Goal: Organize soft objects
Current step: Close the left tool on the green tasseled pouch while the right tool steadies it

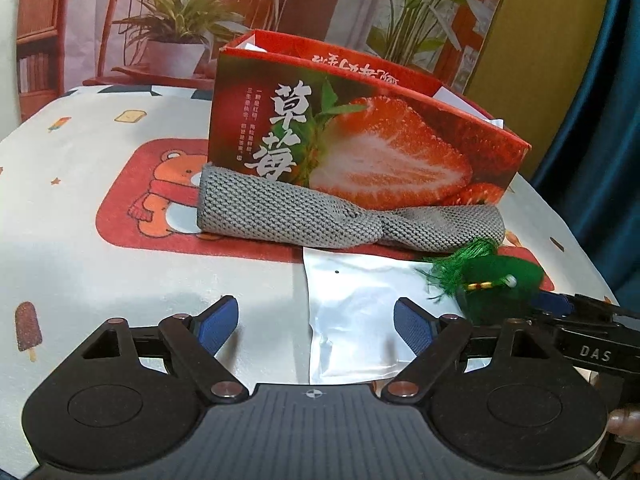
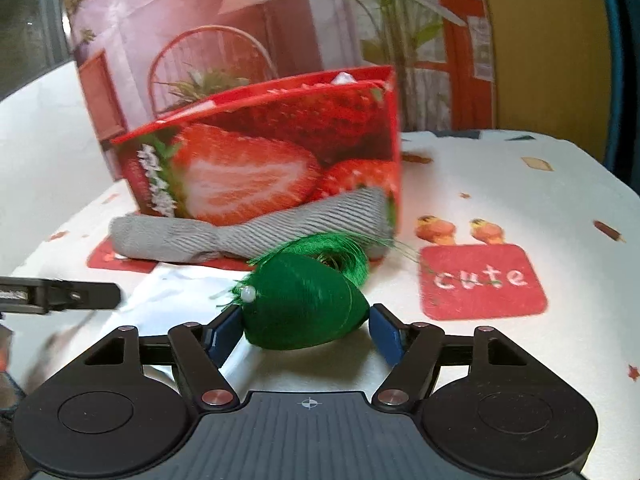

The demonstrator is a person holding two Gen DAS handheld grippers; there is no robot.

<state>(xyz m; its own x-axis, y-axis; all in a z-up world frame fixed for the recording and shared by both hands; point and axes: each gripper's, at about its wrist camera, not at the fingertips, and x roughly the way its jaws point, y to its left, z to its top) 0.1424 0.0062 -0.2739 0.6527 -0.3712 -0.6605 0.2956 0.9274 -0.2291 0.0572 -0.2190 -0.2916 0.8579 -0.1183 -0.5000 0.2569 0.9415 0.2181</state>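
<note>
Green silk pouch (image 2: 304,308) sits between the right tongs' (image 2: 306,334) spread fingers

The strawberry box (image 1: 360,152) carries two large white Chinese characters, 草莓, printed one above the other on its front side, left of the picture of a cut strawberry. Beside these characters stand some columns of very small white Chinese text, too small to read. On the inner side of the back wall of the box there is more white Chinese writing, seen upside down, and I cannot read it. On the black arm of the right tool (image 1: 596,354), at the right edge of the left wrist view, stand the white letters "DAS". On the tablecloth (image 2: 540,184) over the desk, a red rectangle (image 2: 482,280) has the white word "cute".
</note>
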